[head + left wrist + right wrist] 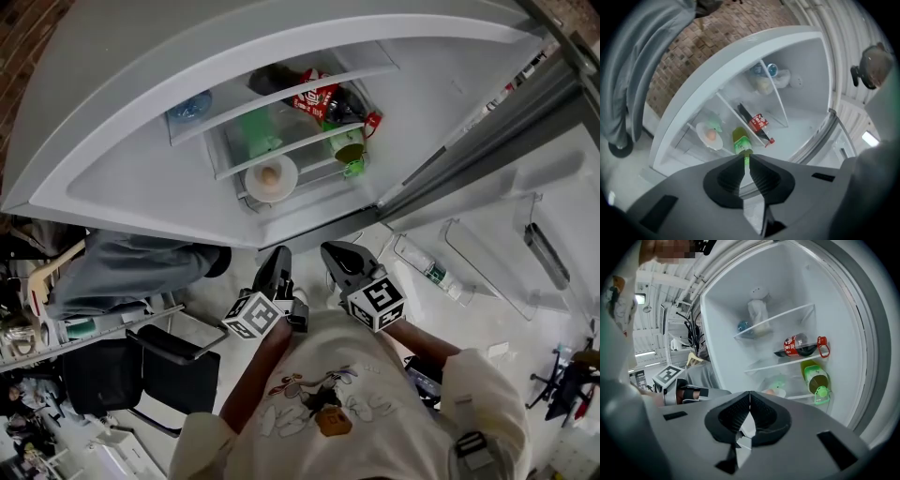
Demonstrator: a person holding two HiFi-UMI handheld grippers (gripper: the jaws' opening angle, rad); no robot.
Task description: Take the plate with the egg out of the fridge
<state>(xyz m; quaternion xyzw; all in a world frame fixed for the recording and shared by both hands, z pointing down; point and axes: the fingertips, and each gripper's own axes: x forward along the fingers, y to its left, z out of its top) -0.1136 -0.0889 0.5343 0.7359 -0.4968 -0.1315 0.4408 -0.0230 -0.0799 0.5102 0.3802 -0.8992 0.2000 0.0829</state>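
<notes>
Poised to reach in, with left hand-held gripper (278, 255) and right hand-held gripper (335, 253) pinched narrow and empty, short of the plate (251, 185) with the egg (270, 175) at 12 o'clock in the fridge (141, 187); next, probably spreading jaws for its rim.

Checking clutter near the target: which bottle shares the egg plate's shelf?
The green-capped bottle beside the plate; the red-capped dark bottle lies one shelf higher.

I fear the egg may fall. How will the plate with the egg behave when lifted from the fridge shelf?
The egg lies bare on the plate with nothing holding it, so it will probably roll if the plate tilts. The plate looks shallow, so its rim may not stop the egg. It seems rigid and smooth, perhaps slippery to grip.
</notes>
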